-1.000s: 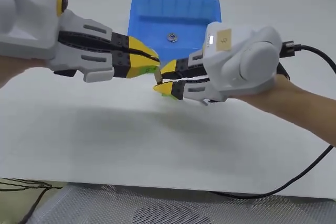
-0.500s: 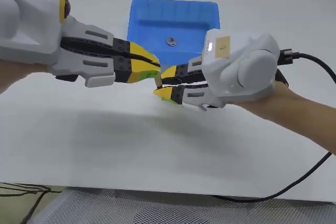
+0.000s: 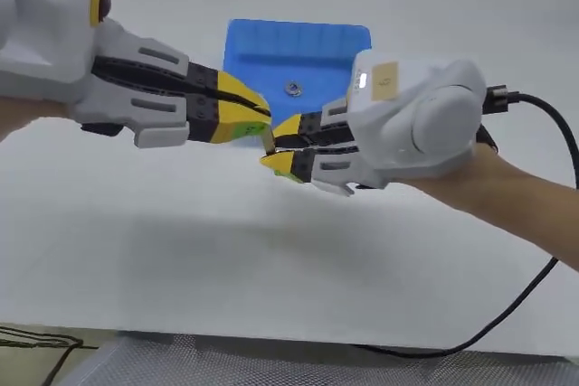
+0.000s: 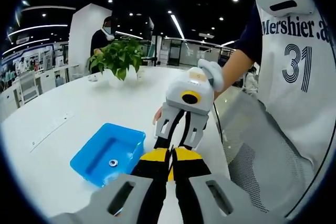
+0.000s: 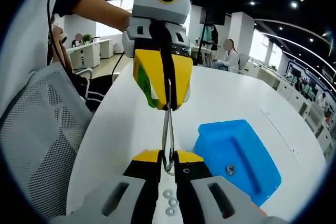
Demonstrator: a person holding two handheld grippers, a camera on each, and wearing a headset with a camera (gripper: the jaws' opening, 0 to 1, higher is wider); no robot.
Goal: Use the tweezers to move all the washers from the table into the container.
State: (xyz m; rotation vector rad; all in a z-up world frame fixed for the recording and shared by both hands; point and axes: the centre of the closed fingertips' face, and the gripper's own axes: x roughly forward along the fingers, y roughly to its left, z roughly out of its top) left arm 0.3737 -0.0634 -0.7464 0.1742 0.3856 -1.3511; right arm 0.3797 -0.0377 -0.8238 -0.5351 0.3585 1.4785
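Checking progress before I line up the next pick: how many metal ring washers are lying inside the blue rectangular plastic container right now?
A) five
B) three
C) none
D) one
D: a single metal ring washer lies on the floor of the blue rectangular plastic container, and the right gripper view shows the same, while other washers lie outside it on the white table.

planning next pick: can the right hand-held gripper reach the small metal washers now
Probably not yet: the thin metal tweezers between its jaws are also clamped by the left hand-held gripper.
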